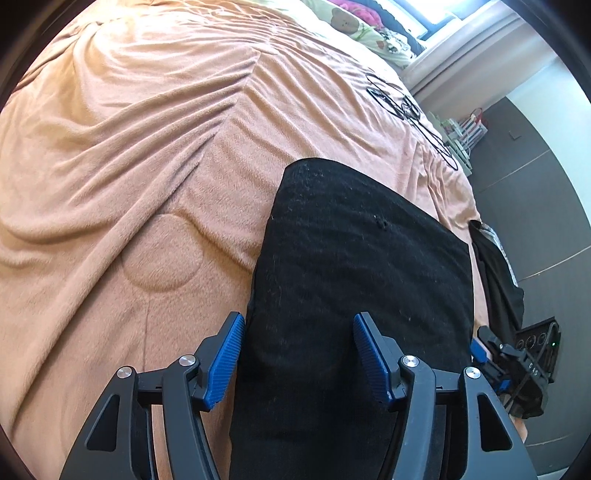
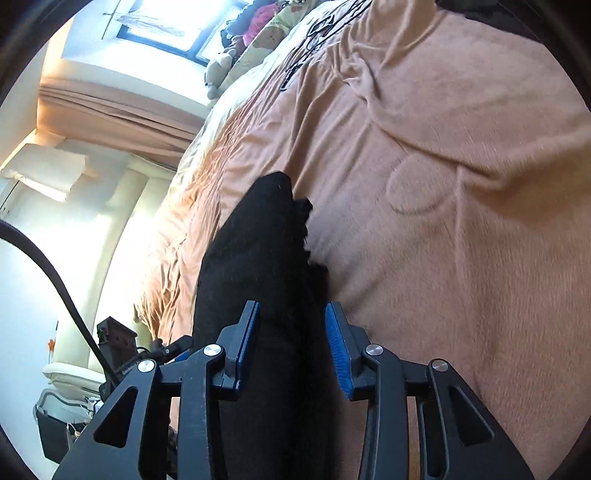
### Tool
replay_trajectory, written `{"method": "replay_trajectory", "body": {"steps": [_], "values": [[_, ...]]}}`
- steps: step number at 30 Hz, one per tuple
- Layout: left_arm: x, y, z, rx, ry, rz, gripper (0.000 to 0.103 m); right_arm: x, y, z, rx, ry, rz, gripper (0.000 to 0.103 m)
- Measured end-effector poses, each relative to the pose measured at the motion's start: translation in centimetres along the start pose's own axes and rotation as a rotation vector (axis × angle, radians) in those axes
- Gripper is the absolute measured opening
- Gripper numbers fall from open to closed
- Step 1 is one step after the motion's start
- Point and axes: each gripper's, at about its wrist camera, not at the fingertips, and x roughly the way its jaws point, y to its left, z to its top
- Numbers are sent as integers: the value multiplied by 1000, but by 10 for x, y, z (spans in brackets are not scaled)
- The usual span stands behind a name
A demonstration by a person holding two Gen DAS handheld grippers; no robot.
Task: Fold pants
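Observation:
Black pants [image 1: 362, 251] lie as a folded slab on a peach fleece blanket [image 1: 129, 166] covering a bed. My left gripper [image 1: 299, 350] hovers over their near end, open; its blue pads [image 1: 229, 354] stand wide, one at the cloth's left edge, the other above the cloth. The right gripper [image 1: 495, 354] shows at the pants' right edge. In the right wrist view the pants [image 2: 258, 251] rise as a narrow dark ridge out of my right gripper [image 2: 291, 343]. The cloth fills the whole gap between the jaws, which are shut on it.
Pillows with bear prints [image 1: 351, 22] and a plush toy [image 2: 218, 70] sit at the head of the bed under a bright window. Another dark garment [image 1: 495, 280] hangs off the bed's right edge above a grey floor [image 1: 535, 203]. A black cable [image 2: 55, 277] curves at left.

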Motion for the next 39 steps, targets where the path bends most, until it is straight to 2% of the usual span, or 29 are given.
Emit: {"method": "replay_trajectory", "body": {"steps": [6, 13, 16, 18, 21, 24, 26, 27, 28, 33, 39], "values": [[8, -5, 14, 9, 2, 17, 63, 18, 1, 19, -11, 18, -19, 35], [11, -16, 27, 29, 3, 30, 63, 40, 3, 42, 11, 29, -90, 34], [8, -20, 27, 39, -3, 14, 63, 48, -5, 45, 21, 25, -130, 34], [6, -21, 27, 47, -6, 13, 63, 49, -10, 45, 58, 26, -101, 34], [6, -16, 25, 41, -3, 8, 63, 41, -3, 41, 46, 31, -85, 34], [4, -9, 20, 26, 5, -3, 63, 32, -4, 34, 61, 55, -11, 35], [1, -5, 15, 15, 6, -14, 63, 27, -6, 26, 60, 72, 8, 47], [-1, -4, 12, 13, 7, -16, 63, 25, -6, 21, 58, 81, 17, 60], [-2, -3, 9, 12, 12, -21, 63, 24, -7, 17, 57, 91, 25, 66], [-5, 4, -3, -6, 28, -42, 63, 25, -7, -3, 42, 163, 62, 66], [-8, 11, -18, -20, 41, -71, 63, 27, -6, -3, 16, 229, 69, 66]]}}
